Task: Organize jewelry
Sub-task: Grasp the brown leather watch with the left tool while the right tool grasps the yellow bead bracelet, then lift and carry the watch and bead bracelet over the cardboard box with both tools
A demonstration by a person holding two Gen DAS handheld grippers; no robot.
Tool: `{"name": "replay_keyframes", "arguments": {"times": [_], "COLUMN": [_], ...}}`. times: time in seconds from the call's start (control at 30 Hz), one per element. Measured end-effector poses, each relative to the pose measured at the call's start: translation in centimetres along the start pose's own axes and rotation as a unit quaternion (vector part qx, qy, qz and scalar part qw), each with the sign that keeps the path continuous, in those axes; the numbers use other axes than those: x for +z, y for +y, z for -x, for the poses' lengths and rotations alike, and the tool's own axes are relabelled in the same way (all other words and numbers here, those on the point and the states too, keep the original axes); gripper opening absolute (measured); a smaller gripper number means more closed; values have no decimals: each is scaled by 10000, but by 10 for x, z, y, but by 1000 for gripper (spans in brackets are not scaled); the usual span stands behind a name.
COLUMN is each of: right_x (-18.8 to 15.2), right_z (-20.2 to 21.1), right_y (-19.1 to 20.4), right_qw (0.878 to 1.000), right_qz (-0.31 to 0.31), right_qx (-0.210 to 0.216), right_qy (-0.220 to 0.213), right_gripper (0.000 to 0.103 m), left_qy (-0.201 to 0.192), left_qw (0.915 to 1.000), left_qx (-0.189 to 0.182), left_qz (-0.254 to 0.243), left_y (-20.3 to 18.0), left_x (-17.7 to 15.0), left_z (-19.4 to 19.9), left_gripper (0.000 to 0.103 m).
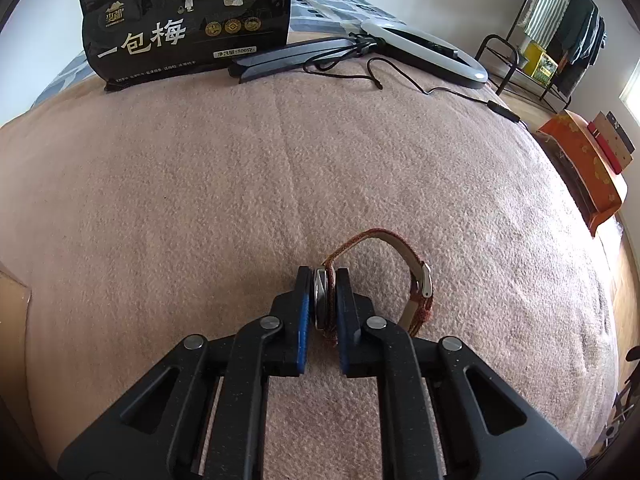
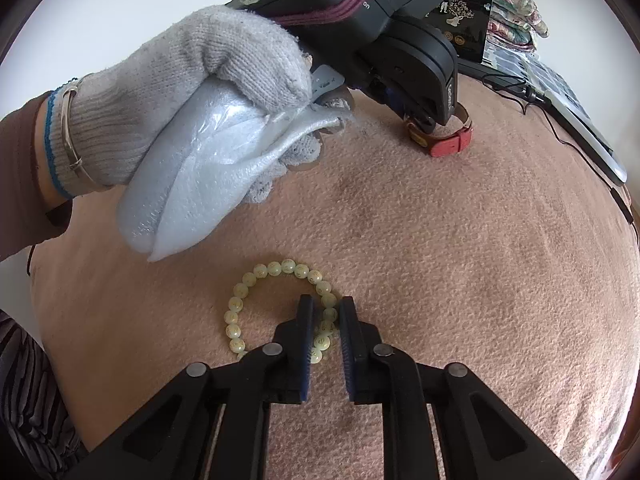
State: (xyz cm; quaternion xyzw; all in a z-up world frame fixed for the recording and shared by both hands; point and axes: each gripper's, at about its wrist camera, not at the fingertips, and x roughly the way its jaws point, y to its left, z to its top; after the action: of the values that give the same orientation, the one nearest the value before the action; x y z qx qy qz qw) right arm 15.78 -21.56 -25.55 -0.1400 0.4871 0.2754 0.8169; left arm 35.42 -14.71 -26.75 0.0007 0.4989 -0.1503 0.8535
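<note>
A wristwatch with a reddish-brown strap stands on edge on the pink blanket. My left gripper is shut on the watch case, strap looping to the right. In the right wrist view the same watch lies far off under the left gripper, held by a gloved hand. A pale green bead bracelet lies on the blanket. My right gripper is shut on the bracelet's right side, beads between the fingers.
A black snack bag, a folded stand and a ring light with its cable lie at the blanket's far edge. An orange box stands off the right side. A cardboard edge shows at left.
</note>
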Motion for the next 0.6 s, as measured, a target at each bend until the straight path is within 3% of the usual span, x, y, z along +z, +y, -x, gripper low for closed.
{"name": "replay_keyframes", "arguments": {"times": [0.33, 0.6], "right_x": [-3, -2], "right_z": [7, 13], "right_y": [-10, -25], "right_qw": [9991, 9978], "right_qz": [-378, -636], "right_qx": [206, 121], "right_qy": [-46, -144], "right_gripper": [6, 5], "left_qy": [-51, -152], "left_qw": [9999, 9996], "left_qx": [106, 206], "left_qz": [1, 119], "left_y": [6, 25], "left_x": [-12, -32], "left_z": [19, 48], "left_gripper": [9, 9]}}
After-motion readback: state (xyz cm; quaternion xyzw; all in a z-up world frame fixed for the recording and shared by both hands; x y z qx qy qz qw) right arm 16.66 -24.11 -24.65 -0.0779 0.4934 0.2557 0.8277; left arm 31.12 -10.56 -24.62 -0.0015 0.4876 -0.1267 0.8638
